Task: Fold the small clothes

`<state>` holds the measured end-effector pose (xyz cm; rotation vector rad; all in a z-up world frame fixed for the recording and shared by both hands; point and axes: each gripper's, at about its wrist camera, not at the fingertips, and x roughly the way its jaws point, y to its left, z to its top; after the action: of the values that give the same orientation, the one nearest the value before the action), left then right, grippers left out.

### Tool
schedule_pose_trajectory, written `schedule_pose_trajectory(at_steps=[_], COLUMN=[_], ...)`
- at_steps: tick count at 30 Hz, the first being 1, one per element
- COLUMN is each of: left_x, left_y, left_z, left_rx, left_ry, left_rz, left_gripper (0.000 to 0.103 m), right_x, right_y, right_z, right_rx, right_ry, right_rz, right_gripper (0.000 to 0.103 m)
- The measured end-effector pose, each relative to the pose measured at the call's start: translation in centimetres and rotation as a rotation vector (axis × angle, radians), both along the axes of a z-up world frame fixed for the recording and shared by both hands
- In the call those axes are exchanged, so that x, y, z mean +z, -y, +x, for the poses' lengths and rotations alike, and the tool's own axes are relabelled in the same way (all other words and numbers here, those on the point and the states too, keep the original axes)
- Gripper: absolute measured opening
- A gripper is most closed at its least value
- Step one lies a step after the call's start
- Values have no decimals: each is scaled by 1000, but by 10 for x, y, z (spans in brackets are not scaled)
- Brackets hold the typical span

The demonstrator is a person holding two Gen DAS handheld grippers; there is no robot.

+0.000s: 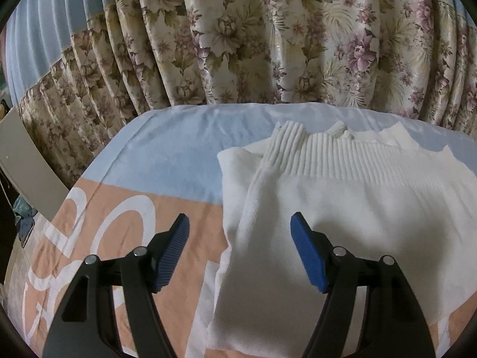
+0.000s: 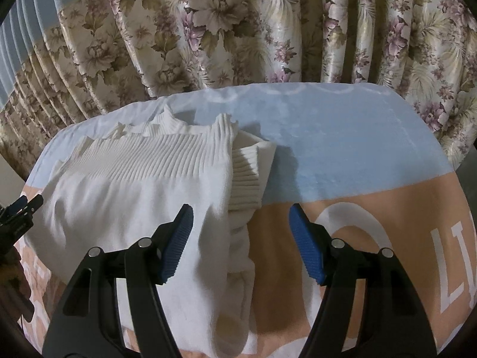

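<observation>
A white knit sweater (image 1: 342, 205) with a ribbed hem lies flat on the peach and blue cloth-covered table (image 1: 167, 164), both sleeves folded in along its sides. My left gripper (image 1: 240, 223) is open and empty, hovering over the sweater's left edge. In the right wrist view the sweater (image 2: 128, 197) lies left of centre, its folded right sleeve (image 2: 241, 179) along the edge. My right gripper (image 2: 241, 214) is open and empty above that sleeve edge. The left gripper's tips (image 2: 25, 204) show at the far left of the right wrist view.
A floral curtain (image 1: 268, 44) hangs right behind the table's far edge. The table cloth (image 2: 372, 208) has white lettering on its peach part. A grey board (image 1: 26, 167) and clutter stand off the table's left side.
</observation>
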<state>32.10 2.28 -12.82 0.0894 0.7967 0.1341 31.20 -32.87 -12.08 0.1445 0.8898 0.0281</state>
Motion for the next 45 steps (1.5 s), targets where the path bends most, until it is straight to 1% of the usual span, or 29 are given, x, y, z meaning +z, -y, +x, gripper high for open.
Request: schedule_pose_trajectory(at_steps=[6, 14, 20, 22, 23, 25, 27, 28, 29, 30, 31, 32, 33, 36, 39, 45], left_x=[0, -7, -20, -26, -27, -28, -28, -28, -28, -28, -28, -28, -28, -28, -27, -24], left_y=[0, 3, 5, 4, 4, 3, 3, 2, 2, 2, 2, 2, 2, 3, 2, 0], left_z=[5, 12, 21, 24, 24, 25, 25, 25, 25, 25, 25, 26, 25, 25, 25, 23], left_rx=[-11, -31, -35, -31, -29, -25, -23, -23, -24, -23, -22, -22, -23, -24, -26, -23], left_ry=[-4, -22, -54, -60, -57, -56, -57, -57, -57, -57, -58, -58, -59, -60, -59, -56], left_rz=[-11, -32, -15, -14, -11, -12, -15, -14, -15, -16, -16, -14, -11, -12, -6, -4], left_gripper=[71, 71, 72, 75, 77, 77, 78, 78, 78, 78, 78, 78, 78, 78, 78, 78], right_x=[-5, -12, -25, -32, -36, -40, -40, -40, -40, -40, -39, -37, -36, -32, -30, -24], right_y=[-4, -10, -6, -4, -1, 2, 1, 0, -1, -1, -3, -6, -9, -18, -21, -21], right_z=[5, 14, 26, 29, 31, 34, 36, 37, 38, 38, 38, 37, 37, 36, 33, 32], right_rx=[3, 5, -15, -17, -20, -22, -11, -1, 7, 21, 38, 59, 63, 72, 69, 58], right_ry=[-11, -28, -66, -87, -100, -118, -127, -131, -131, -130, -130, -131, -130, -116, -103, -93], right_rz=[-7, -25, -13, 5, 31, 65, 71, 72, 76, 89, 108, 122, 117, 76, 49, 16], right_gripper=[68, 68, 69, 72, 74, 77, 77, 76, 69, 55, 47, 38, 33, 26, 23, 20])
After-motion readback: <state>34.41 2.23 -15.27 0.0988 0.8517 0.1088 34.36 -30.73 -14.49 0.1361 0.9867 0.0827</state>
